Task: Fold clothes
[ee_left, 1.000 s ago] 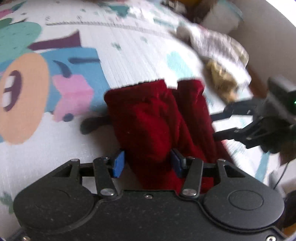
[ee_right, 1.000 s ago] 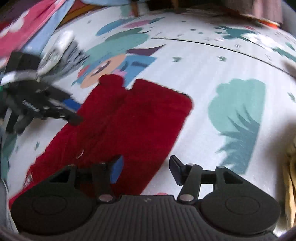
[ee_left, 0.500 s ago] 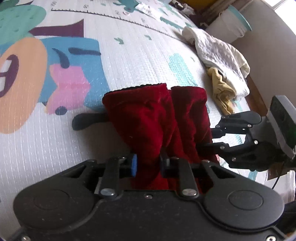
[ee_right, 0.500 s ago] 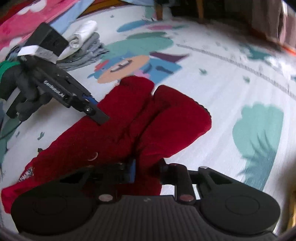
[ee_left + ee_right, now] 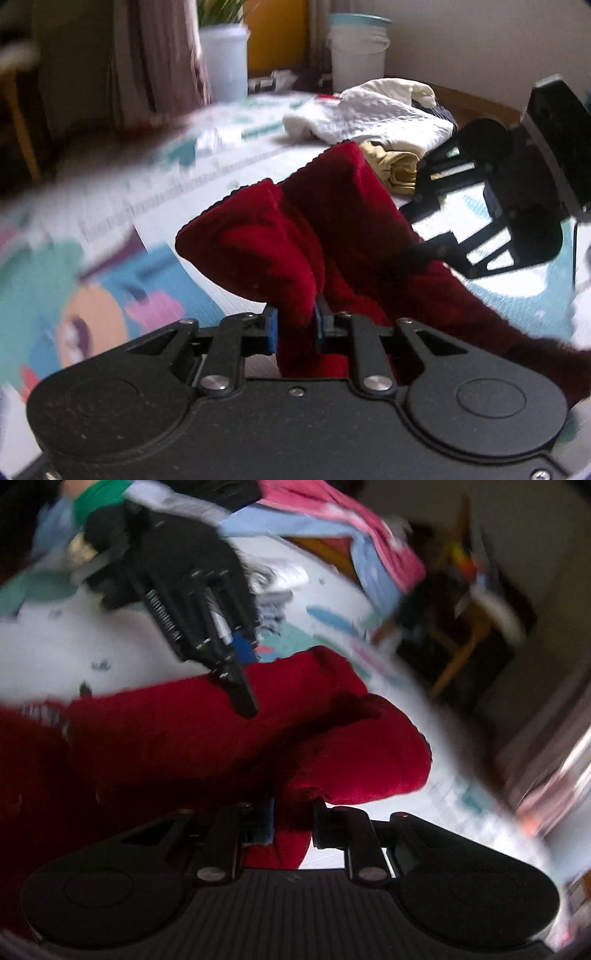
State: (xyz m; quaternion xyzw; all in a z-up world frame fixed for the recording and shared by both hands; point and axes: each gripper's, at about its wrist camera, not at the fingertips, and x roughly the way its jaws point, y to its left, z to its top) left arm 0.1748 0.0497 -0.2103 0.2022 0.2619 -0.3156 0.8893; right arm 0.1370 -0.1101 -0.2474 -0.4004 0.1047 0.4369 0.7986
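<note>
While two grippers are pinching one red garment (image 5: 332,236) at frame centre, the left gripper (image 5: 295,325) and right gripper (image 5: 291,821) are each clamping a fold — two garments, white (image 5: 373,114) and yellow (image 5: 395,170), are lying upper right.

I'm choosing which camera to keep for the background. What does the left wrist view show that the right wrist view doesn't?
Only the left wrist view shows the white garment, the yellow garment, the white bucket and the potted plant.
Only the right wrist view shows the pink and blue cloth.
Both show the red garment pinched in the left gripper and the right gripper, above the printed mat.
</note>
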